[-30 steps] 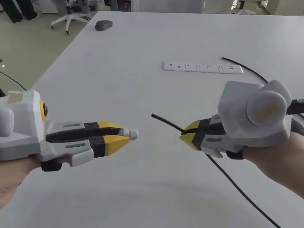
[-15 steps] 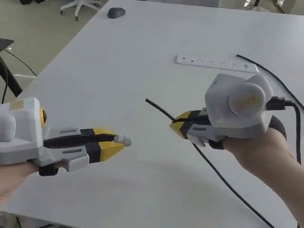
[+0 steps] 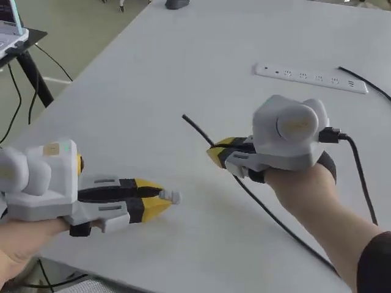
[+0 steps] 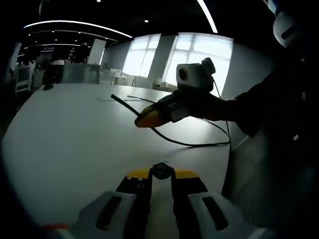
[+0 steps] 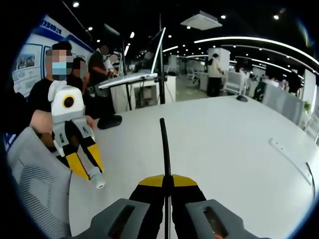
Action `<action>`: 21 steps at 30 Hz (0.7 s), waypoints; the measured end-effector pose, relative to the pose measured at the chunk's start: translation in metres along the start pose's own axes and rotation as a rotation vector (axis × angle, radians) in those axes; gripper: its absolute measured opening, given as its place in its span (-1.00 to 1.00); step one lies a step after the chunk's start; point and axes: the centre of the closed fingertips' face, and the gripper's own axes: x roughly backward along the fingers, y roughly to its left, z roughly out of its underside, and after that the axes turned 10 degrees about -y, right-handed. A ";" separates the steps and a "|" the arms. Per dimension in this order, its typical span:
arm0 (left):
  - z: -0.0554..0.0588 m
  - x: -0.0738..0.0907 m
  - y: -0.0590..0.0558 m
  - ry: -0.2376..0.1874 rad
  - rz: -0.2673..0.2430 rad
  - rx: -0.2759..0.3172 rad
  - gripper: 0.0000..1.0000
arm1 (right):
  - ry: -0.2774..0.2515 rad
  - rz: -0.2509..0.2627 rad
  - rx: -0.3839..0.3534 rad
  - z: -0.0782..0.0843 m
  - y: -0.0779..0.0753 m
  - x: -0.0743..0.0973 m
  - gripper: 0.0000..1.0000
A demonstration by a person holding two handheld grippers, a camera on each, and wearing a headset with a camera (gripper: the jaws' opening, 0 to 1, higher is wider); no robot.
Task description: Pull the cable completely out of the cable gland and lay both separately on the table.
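Left gripper [image 3: 160, 199] clenched on the gland [image 3: 171, 196], right gripper [image 3: 214, 152] clenched on the cable [image 3: 194, 127].
The 2 sit well apart over the table [image 3: 183, 55], so gland and cable are separate. The cable's free end pokes out past the right jaws, and the rest trails back across the table.

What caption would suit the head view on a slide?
Left gripper holds the freed cable gland while right gripper holds the black cable over the white table.
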 end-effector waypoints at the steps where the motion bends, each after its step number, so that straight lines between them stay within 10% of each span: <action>1: 0.003 0.000 0.000 0.002 0.002 0.005 -0.69 | 0.000 -0.001 0.001 0.002 0.001 -0.004 -1.00; 21: 0.025 0.003 0.015 -0.011 -0.063 0.036 -0.69 | -0.026 -0.023 -0.108 0.023 0.014 -0.052 -1.00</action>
